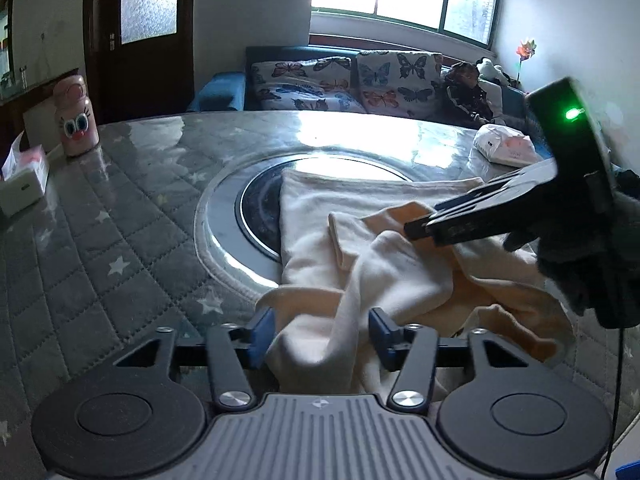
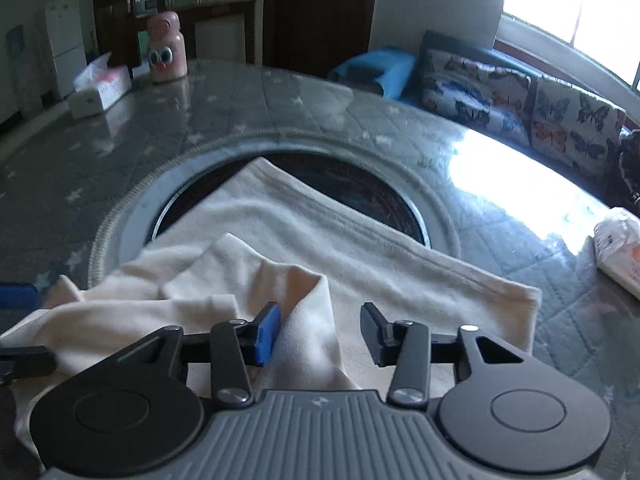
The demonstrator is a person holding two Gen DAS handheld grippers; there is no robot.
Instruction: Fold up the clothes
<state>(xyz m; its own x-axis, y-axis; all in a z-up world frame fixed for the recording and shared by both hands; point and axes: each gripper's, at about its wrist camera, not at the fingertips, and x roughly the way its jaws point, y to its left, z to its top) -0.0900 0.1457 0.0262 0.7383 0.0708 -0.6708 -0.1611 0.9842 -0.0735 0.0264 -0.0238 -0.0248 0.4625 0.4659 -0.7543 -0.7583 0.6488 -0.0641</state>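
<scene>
On the table (image 2: 280, 96), over its round glass inset, lies the cream garment (image 2: 360, 248) — both your grippers, left (image 1: 322, 334) and right (image 2: 320, 334), gape around bunched folds, gripping nothing. Close carelessly and you'll pinch 2 layers — a crooked fold.

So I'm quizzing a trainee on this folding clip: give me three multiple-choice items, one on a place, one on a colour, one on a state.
1. Where does the pink bottle stand?
A. on the sofa
B. on the table, beside the tissue box
C. on the garment

2. What colour is the garment?
A. cream
B. red
C. black

3. How does the left gripper stand?
A. shut on the bottle
B. out of view
C. open, cloth lying between its fingers

Answers:
B, the bottle sits at the table's far edge next to the box.
A, the fabric is pale cream in both views.
C, a wide gap shows between the pads, fabric in it.
</scene>
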